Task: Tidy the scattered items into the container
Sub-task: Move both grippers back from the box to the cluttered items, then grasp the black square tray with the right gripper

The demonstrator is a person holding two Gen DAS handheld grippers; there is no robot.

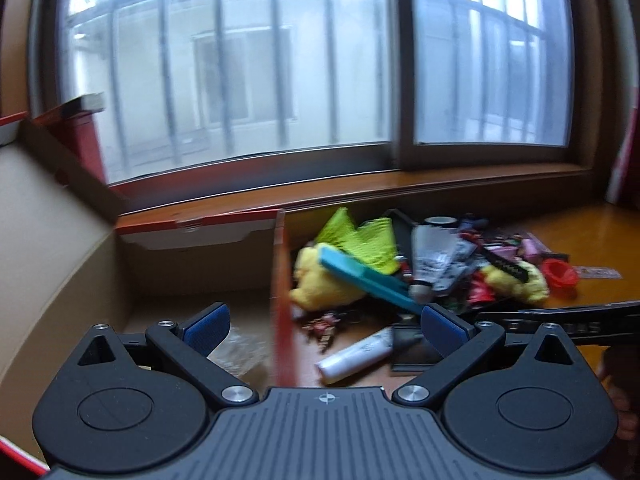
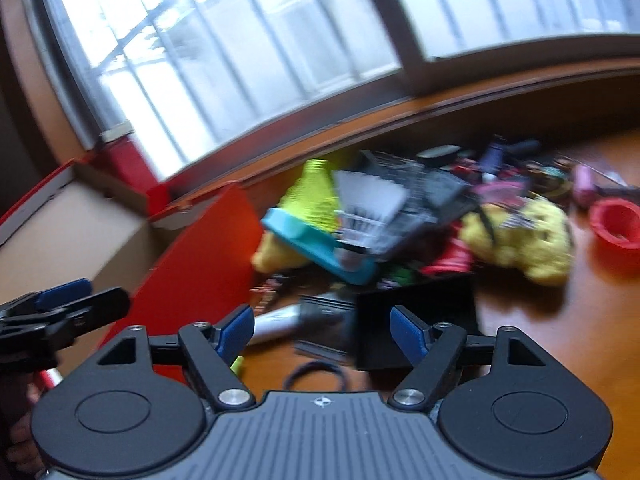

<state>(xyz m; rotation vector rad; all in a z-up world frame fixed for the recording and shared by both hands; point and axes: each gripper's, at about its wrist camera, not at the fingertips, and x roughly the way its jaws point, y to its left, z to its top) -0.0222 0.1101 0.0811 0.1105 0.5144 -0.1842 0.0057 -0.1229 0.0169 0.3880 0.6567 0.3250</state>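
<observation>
Between picks, by the look of it: both grippers empty over a wooden desk (image 1: 580, 236) under a window (image 1: 240, 60), the heap of scattered items barely dented. Cardboard box (image 1: 52, 248), red outside, standing open at the desk's left end, holding only what looks like a clear wrapper (image 1: 240, 350).

Left gripper (image 1: 326, 324) straddling the box's red wall, jaws spread wide, nothing between the pads. Right gripper (image 2: 322, 332) low over the near edge of the pile, jaws well apart, gripping nothing; white tube (image 2: 280, 322), black flat case (image 2: 416, 320) and black hair tie (image 2: 316, 376) lying just ahead of its fingers.

Likely next: a descent onto one near item, probably the tube, jaws closing across its narrow width, then a carry left over the box wall. Further back, still on the desk: teal comb (image 2: 316, 246), shuttlecock (image 2: 368, 216), yellow plush toys (image 2: 520, 236), red cup (image 2: 616, 220).
</observation>
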